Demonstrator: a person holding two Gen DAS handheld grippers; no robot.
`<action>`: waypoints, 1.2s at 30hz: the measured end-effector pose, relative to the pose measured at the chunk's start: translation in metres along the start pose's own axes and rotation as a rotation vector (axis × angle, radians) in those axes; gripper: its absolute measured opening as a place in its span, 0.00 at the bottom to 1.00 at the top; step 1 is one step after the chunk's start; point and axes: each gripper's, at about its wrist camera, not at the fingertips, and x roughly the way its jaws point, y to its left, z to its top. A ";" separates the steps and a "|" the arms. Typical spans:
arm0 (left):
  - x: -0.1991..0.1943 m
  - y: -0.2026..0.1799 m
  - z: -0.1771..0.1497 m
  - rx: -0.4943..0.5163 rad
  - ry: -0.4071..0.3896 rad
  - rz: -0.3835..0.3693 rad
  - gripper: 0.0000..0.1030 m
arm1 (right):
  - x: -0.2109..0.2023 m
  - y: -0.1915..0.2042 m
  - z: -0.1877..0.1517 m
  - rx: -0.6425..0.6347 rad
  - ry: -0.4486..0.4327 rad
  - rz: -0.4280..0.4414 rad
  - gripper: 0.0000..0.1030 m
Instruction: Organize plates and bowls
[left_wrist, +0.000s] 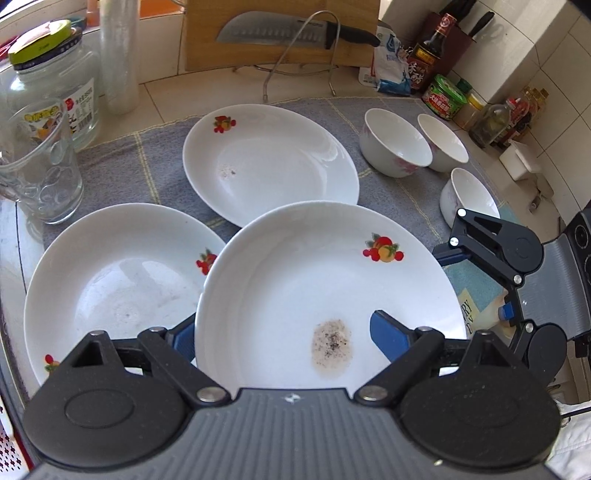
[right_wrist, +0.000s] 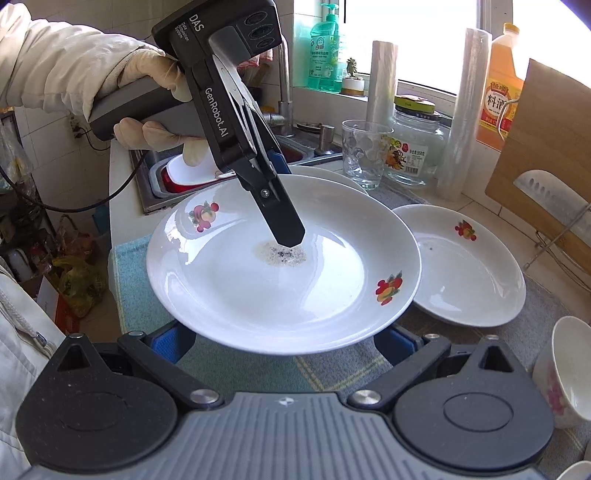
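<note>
A white fruit-print plate with a dark stain (left_wrist: 325, 280) (right_wrist: 280, 291) hangs above the cloth. My left gripper (left_wrist: 284, 328) is shut on its rim. Its upper finger (right_wrist: 284, 218) presses inside near the stain, and the other finger passes under the plate. My right gripper (right_wrist: 282, 343) (left_wrist: 476, 282) stands open at the opposite rim, its blue pads spread wide and their tips hidden below the plate. Two more fruit-print plates lie on the cloth, one far (left_wrist: 269, 162) (right_wrist: 465, 266) and one left (left_wrist: 118, 284). Three white bowls (left_wrist: 395, 144) (left_wrist: 443, 144) (left_wrist: 469, 195) stand at the right.
A grey cloth (left_wrist: 122, 162) covers the counter. A glass cup (left_wrist: 40, 166), a jar (left_wrist: 51, 81) and plastic rolls stand at one side. A cutting board with a knife (left_wrist: 295, 33) and sauce bottles (left_wrist: 428, 51) line the back. The sink holds a red-and-white basin (right_wrist: 184, 173).
</note>
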 end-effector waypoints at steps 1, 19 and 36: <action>-0.002 0.005 -0.001 -0.005 -0.005 0.003 0.89 | 0.004 0.000 0.004 -0.003 -0.001 0.005 1.00; -0.016 0.078 -0.008 -0.061 -0.028 0.002 0.89 | 0.063 -0.004 0.048 -0.027 0.040 0.033 1.00; -0.006 0.114 -0.009 -0.070 -0.005 -0.014 0.89 | 0.088 -0.006 0.061 -0.002 0.063 0.028 1.00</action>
